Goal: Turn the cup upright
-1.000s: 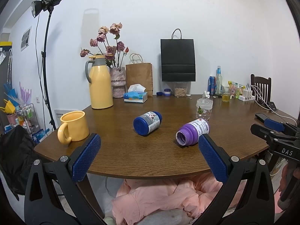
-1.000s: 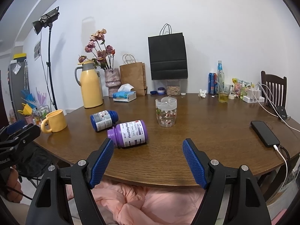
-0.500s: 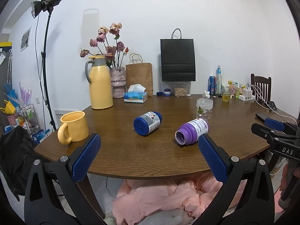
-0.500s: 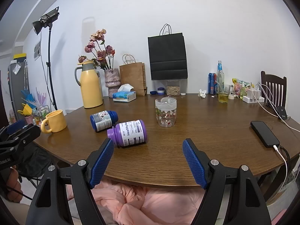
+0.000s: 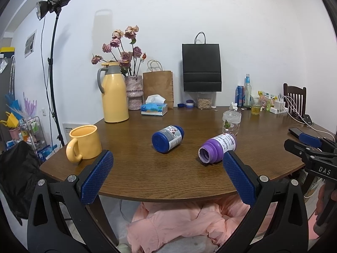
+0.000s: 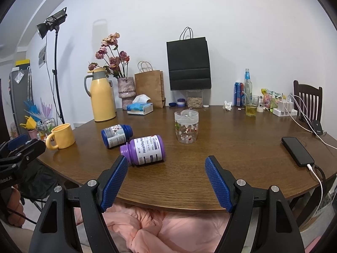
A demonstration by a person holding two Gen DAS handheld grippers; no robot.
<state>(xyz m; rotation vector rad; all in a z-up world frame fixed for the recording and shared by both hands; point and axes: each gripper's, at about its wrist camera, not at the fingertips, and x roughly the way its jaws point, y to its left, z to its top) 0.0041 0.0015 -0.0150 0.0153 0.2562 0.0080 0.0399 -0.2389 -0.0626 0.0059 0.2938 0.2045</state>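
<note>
A clear printed cup (image 6: 186, 126) stands upside down, base up, near the middle of the round wooden table (image 6: 231, 147); it also shows in the left wrist view (image 5: 231, 121). My right gripper (image 6: 166, 181) is open and empty at the table's front edge, well short of the cup. My left gripper (image 5: 166, 175) is open and empty at the front left edge. Each gripper shows at the edge of the other's view.
A purple bottle (image 6: 145, 150) and a blue bottle (image 6: 116, 135) lie on their sides in front of the cup. A yellow mug (image 6: 61, 136) stands at left, a phone (image 6: 297, 151) at right. A flask, vase, bags and drinks line the back.
Both grippers have drifted very slightly; the purple bottle sits a little lower and further left in both views. Nothing on the table has moved.
</note>
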